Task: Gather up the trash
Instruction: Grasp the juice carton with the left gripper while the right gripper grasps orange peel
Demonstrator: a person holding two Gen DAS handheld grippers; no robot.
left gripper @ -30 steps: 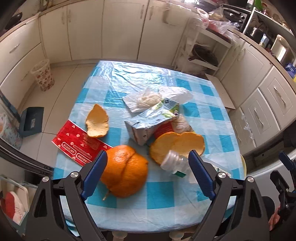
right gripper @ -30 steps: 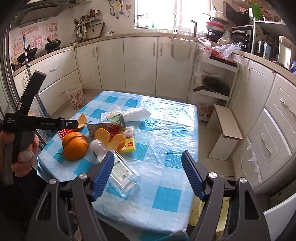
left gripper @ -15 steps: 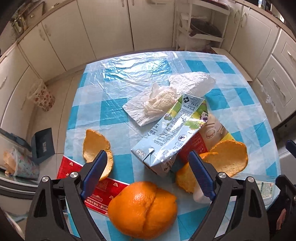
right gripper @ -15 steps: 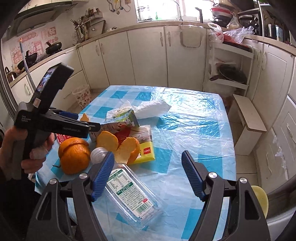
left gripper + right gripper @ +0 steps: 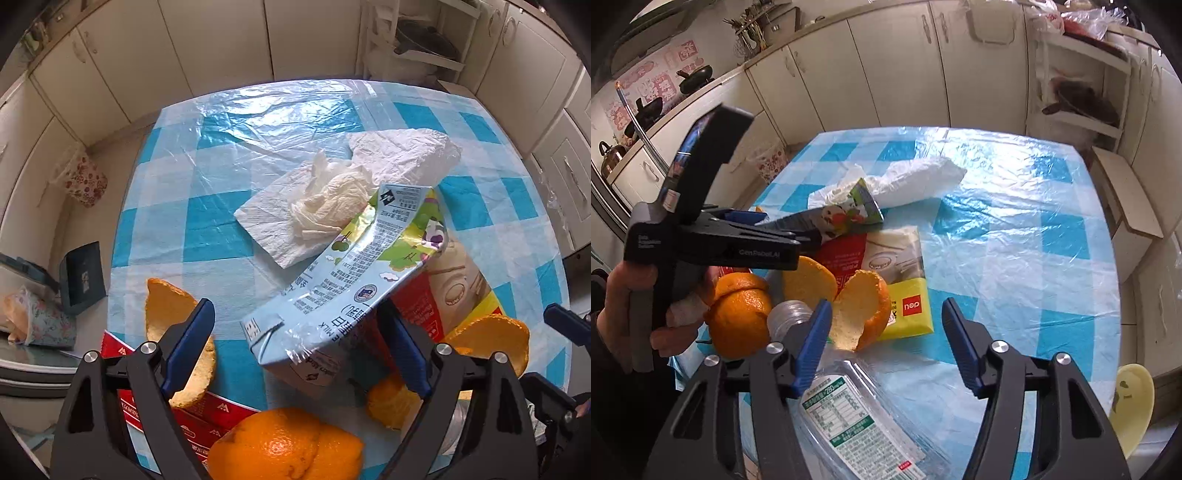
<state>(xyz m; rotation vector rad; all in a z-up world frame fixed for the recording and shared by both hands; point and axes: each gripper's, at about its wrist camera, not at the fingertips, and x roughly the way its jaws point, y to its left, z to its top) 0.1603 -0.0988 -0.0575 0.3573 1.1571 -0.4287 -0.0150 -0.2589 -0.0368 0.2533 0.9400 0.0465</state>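
A flattened light-blue milk carton lies tilted on a red and yellow packet. My left gripper hangs open over it, with the carton's near end between the fingers and no pad pressing. Orange peels and a round orange peel shell lie close by. Crumpled white tissues sit behind the carton. In the right wrist view a clear plastic bottle lies slantwise, partly under the left finger. My right gripper is closing above it, its pads apart from it.
The blue-checked table carries a plastic cover, with bare cloth to the right. A red wrapper overhangs the near left edge. On the floor are a floral bin, a dustpan and a yellow seat.
Both grippers came down and forward toward the table. The left one moved from over the orange shell to the milk carton. The right one's jaws narrowed over the bottle.
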